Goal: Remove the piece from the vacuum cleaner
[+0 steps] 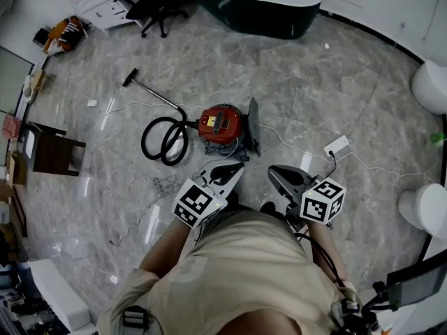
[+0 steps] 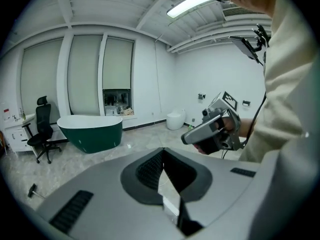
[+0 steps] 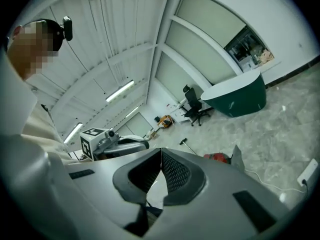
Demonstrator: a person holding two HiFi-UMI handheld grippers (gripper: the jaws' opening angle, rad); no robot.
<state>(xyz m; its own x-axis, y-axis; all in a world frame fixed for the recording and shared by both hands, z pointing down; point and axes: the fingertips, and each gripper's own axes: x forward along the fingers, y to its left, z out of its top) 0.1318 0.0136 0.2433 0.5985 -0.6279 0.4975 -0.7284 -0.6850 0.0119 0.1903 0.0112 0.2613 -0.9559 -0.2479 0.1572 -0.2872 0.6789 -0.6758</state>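
A red canister vacuum cleaner point(image 1: 221, 122) sits on the marble floor ahead of me, with a grey panel point(image 1: 252, 125) standing up at its right side. Its black hose point(image 1: 164, 139) coils to the left and runs into a wand with a floor nozzle point(image 1: 130, 77). Both grippers hang in the air at my waist, short of the vacuum. The left gripper point(image 1: 234, 167) is shut with nothing in it, and its tips meet in its own view point(image 2: 163, 149). Beside it, the right gripper point(image 1: 274, 171) is also shut and empty point(image 3: 161, 150). The vacuum point(image 3: 217, 157) shows small past the right jaws.
A white power strip point(image 1: 336, 145) and its cable lie on the floor right of the vacuum. A dark green bathtub point(image 1: 255, 2) and an office chair point(image 1: 157, 2) stand at the far side. A dark wooden stool point(image 1: 52, 152) is at the left, a white toilet point(image 1: 429, 86) at the right.
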